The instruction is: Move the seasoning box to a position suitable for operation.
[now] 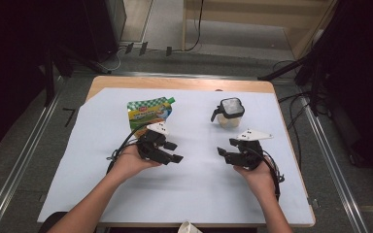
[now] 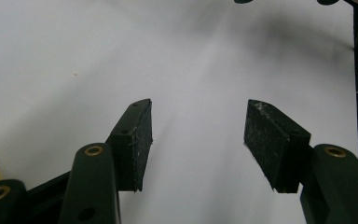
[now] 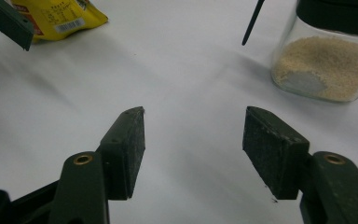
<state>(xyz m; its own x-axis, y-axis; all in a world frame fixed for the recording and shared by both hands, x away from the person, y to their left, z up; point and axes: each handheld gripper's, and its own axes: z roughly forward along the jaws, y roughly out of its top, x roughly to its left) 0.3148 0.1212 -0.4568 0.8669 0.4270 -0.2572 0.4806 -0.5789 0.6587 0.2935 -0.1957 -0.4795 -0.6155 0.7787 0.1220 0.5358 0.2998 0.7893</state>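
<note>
A green and yellow spouted pouch [image 1: 149, 112] lies flat on the white sheet at the back left; its yellow corner [image 3: 58, 17] shows in the right gripper view. A clear jar [image 1: 229, 113] with a black lid and handle stands at the back right, holding pale granules [image 3: 324, 65]. My left gripper [image 1: 174, 152] rests low over the sheet in front of the pouch, open, nothing between its pads [image 2: 137, 140]. My right gripper [image 1: 226, 153] sits in front of the jar, pointing left, open and empty [image 3: 193, 149].
A white sheet [image 1: 189, 194] covers most of the wooden table [image 1: 175, 83]. Cables trail from both grippers. Metal rails and dark stands flank the table. A white object [image 1: 188, 227] pokes up at the near edge.
</note>
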